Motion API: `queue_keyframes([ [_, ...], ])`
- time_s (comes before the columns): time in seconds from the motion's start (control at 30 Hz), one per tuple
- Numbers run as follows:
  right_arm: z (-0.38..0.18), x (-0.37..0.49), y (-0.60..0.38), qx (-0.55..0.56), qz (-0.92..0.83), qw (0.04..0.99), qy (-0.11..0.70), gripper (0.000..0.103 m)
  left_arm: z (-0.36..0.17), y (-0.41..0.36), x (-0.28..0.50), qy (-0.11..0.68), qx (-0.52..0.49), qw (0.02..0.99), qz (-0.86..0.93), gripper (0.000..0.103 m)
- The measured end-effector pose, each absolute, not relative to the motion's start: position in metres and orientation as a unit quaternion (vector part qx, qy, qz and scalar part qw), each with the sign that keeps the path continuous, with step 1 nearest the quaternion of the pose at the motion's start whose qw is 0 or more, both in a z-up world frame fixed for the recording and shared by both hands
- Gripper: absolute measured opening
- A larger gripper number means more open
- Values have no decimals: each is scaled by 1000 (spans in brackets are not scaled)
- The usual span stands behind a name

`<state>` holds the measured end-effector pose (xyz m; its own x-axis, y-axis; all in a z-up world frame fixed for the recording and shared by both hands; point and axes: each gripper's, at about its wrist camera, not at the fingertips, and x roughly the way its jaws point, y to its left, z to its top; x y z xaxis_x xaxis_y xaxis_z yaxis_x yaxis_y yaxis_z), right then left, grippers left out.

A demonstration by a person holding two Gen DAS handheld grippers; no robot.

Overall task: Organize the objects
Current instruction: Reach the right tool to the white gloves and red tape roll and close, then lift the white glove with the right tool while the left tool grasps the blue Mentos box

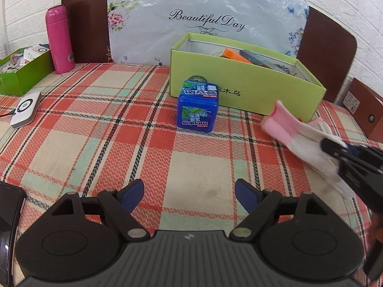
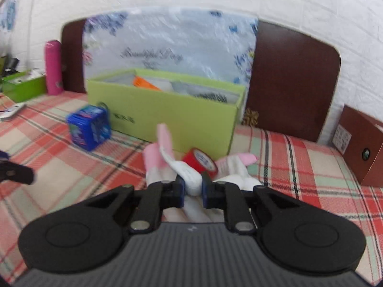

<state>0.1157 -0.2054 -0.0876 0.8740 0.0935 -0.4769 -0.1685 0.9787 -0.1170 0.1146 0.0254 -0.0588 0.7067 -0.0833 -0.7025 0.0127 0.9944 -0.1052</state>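
A pink and white sock point(image 2: 189, 177) lies on the plaid cloth in front of the light green box point(image 2: 167, 110). My right gripper point(image 2: 193, 189) is shut on its white part; the pink cuff point(image 1: 280, 119) sticks out ahead. A second pink and white sock point(image 2: 237, 165) and a red tape roll point(image 2: 201, 161) lie just beyond. A blue Mentos tin point(image 1: 197, 106) stands before the box point(image 1: 239, 88). My left gripper point(image 1: 189, 193) hovers open over bare cloth, nothing between its fingers. In the left wrist view my right gripper point(image 1: 335, 148) shows at the right edge.
A pink bottle point(image 1: 59, 39) and a darker green box point(image 1: 21, 71) of small items stand at the back left. A white device point(image 1: 25, 110) lies left, a dark phone point(image 1: 9, 215) at the near left edge. A brown box point(image 2: 359, 143) stands right. A headboard backs the cloth.
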Motion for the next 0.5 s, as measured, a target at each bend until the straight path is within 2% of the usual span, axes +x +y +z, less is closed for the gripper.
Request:
queue_keyframes([
  [0.1,-76,85,-197,-65,98,963,241,13,-58,27,121,378,-47,924,-23,86],
  [0.33,-82,51,-216,114,143,921,343,13,-50,26,156,347,-43,937,-4,86],
  [0.5,-90,37,-222,125,125,917,358,13,-51,10,202,320,-19,947,16,86],
])
